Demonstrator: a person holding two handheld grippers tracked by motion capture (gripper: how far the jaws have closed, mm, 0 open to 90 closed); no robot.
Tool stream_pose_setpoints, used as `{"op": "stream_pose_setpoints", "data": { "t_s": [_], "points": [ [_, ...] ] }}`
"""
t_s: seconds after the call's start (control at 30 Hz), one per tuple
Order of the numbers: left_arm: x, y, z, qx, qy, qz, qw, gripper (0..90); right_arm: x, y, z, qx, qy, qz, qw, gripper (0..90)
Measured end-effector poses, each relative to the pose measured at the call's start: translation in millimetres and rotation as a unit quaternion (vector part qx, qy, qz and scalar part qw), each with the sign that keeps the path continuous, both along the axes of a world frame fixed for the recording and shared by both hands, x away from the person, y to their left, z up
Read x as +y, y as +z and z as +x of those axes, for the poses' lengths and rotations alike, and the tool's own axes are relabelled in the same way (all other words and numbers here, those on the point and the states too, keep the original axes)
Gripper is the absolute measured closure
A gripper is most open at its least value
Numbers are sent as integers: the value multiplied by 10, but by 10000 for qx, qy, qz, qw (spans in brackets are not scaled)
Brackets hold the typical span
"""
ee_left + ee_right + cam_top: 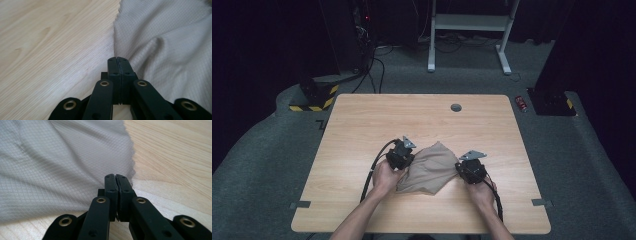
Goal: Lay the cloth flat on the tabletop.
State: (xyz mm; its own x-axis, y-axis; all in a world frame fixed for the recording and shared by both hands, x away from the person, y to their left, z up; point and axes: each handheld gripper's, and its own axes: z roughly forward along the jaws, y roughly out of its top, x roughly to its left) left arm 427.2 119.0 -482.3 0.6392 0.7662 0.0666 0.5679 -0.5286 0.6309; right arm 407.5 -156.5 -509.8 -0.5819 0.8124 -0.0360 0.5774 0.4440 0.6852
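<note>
A crumpled beige cloth (429,167) lies on the wooden table (412,115), near the front middle. My left gripper (410,161) sits at the cloth's left edge and my right gripper (458,167) at its right edge, each held in a hand. In the left gripper view the jaws (117,58) are pressed together, with the frayed edge of the cloth (170,45) running into their tips. In the right gripper view the jaws (115,175) are also together, pinching the cloth (62,165) just inside its edge. The cloth rises in folds between the two grippers.
A grey round grommet (456,107) sits in the tabletop near the far edge. Grey tape tabs (300,204) (541,202) mark the table's front corners. Black cables trail from both grippers toward the front edge. A white desk frame (467,22) stands on the carpet beyond.
</note>
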Motion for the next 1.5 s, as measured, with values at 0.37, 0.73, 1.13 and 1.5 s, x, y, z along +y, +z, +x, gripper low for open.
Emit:
{"op": "stream_pose_setpoints", "data": {
  "t_s": [0.37, 0.73, 1.13, 1.5],
  "points": [
    [290, -40, -243, 367, 77, -395, 9985, 828, 35, 39, -36, -205, 107, 56, 9997, 791],
    [-52, -94, 57, 272, 169, -465, 9984, 588, 7, -5, 20, 82, -53, 83, 9999, 684],
    [-193, -184, 147, 504, -219, 31, 9985, 890, 140, 179, 20, -147, 258, 157, 9994, 884],
    [367, -111, 30, -4, 506, -195, 9985, 899, 792, 431, 104, -377, 825, 51, 9959, 838]
  ]
}}
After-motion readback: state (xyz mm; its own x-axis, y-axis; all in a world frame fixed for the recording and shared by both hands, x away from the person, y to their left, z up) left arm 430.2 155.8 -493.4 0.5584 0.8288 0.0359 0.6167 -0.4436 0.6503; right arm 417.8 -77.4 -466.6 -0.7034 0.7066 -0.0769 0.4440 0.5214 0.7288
